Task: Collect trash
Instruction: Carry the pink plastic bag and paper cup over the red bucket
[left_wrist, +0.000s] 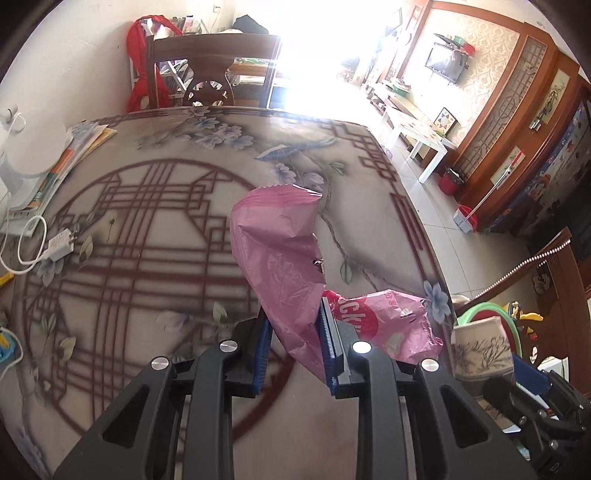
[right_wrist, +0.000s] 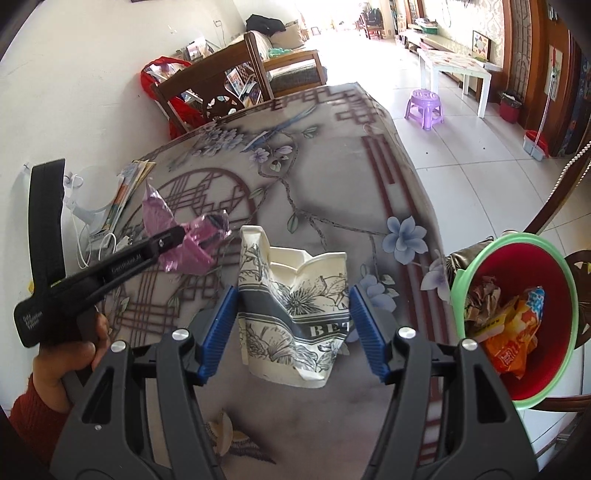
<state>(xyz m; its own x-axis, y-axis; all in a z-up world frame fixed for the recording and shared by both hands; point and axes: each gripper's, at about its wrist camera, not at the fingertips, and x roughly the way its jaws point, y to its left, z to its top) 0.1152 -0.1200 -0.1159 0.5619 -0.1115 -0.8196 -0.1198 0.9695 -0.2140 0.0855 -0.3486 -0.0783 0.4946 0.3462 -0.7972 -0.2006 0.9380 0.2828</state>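
My left gripper (left_wrist: 295, 332) is shut on a crumpled pink plastic wrapper (left_wrist: 280, 258), which hangs lifted above the patterned table (left_wrist: 129, 221). From the right wrist view the same left gripper (right_wrist: 177, 236) shows at the left, held by a person's hand, with the pink wrapper (right_wrist: 192, 243) in its tips. My right gripper (right_wrist: 291, 325) is shut on a crushed white paper cup (right_wrist: 291, 302) with a black flower print, held above the table. That cup (left_wrist: 480, 347) shows at the right edge of the left wrist view. A red bin (right_wrist: 517, 317) with a green rim stands past the table's right edge, with wrappers inside.
A wooden chair (left_wrist: 210, 70) stands at the table's far side with a red bag (left_wrist: 138, 66) hung beside it. Books (left_wrist: 62, 162), a white fan base (left_wrist: 33, 147) and a charger with cable (left_wrist: 55, 247) lie at the table's left. A purple stool (right_wrist: 424, 107) stands on the tiled floor.
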